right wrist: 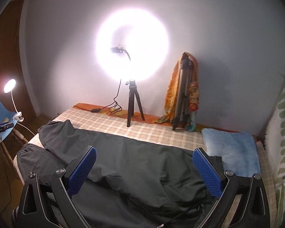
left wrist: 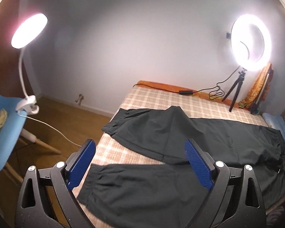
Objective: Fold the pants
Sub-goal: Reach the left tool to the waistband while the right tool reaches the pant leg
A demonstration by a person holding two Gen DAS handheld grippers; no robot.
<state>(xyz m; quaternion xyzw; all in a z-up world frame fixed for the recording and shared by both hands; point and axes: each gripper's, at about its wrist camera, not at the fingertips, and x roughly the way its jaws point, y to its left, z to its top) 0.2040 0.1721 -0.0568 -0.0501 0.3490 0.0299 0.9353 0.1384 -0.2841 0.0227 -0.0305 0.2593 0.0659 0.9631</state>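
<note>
Dark grey pants (left wrist: 180,133) lie spread on a checked bed cover (left wrist: 152,98), both cuffed legs pointing left and the waist at the right. My left gripper (left wrist: 140,152) is open and empty, held above the near leg. In the right wrist view the pants (right wrist: 133,161) lie rumpled across the bed. My right gripper (right wrist: 144,159) is open and empty above the waist end. The left gripper (right wrist: 1,128) shows small at the far left of that view.
A ring light on a small tripod (right wrist: 132,102) stands at the bed's far edge with its cable (left wrist: 188,92). A cloth-draped tripod (right wrist: 184,95) leans on the wall. A folded blue towel (right wrist: 231,150) lies right of the pants. A clip lamp (left wrist: 28,30) sits on a blue chair (left wrist: 5,133).
</note>
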